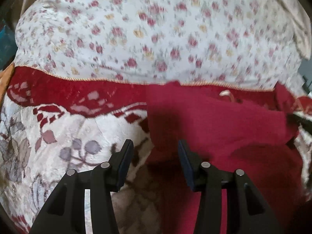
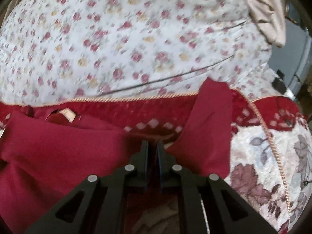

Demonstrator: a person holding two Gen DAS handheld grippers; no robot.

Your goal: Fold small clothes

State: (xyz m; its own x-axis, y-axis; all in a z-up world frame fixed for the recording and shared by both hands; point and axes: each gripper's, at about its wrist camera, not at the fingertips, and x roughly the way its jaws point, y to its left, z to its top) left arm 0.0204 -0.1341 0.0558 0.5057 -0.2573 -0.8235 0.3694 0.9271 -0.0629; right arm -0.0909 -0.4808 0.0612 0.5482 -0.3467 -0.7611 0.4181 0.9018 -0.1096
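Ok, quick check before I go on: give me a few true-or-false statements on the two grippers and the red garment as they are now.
1. The left gripper is open, with nothing between its fingers. True.
2. The right gripper is wide open above the fabric. False: its jaws are nearly closed on a fold of the red garment.
3. The red garment is blue with white stripes. False: it is plain dark red.
4. The garment lies on a floral blanket with a red border. True.
5. A flower-print sheet lies beyond the blanket's corded edge. True.
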